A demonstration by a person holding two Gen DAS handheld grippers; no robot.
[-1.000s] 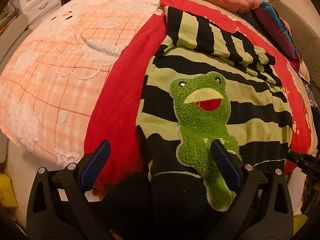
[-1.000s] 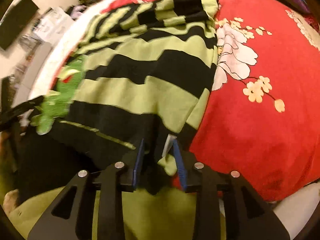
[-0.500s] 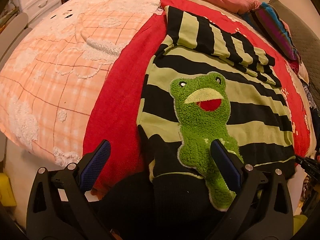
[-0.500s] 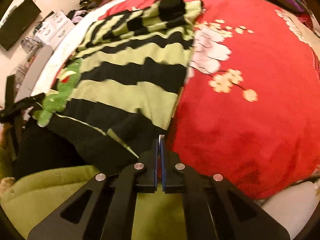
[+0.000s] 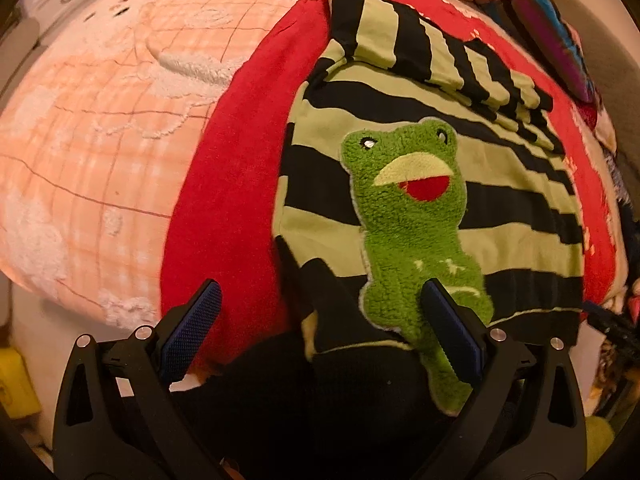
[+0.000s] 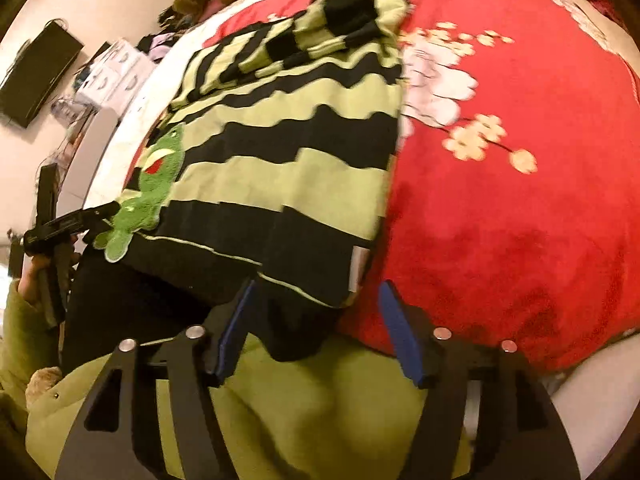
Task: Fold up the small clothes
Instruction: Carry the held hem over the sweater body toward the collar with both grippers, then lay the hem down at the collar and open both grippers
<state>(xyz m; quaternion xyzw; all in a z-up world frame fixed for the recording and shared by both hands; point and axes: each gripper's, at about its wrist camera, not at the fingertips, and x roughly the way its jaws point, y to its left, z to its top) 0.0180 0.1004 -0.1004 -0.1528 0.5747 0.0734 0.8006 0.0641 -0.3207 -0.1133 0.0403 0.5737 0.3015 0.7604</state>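
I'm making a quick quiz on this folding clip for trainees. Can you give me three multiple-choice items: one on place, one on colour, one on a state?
1. What does the striped sweater lie on?
A. a red blanket
B. a wooden floor
C. a glass table

2. What colour is the frog patch on it?
A. blue
B. green
C. white

3. How does the long striped sleeve lie?
A. hanging off the bed
B. spread out to the side
C. folded across the top of the sweater

Key: 1 A, red blanket shows all round the sweater. 2 B, the fuzzy frog is bright green with a red mouth. 3 C, the sleeve runs across the upper edge, on the body.
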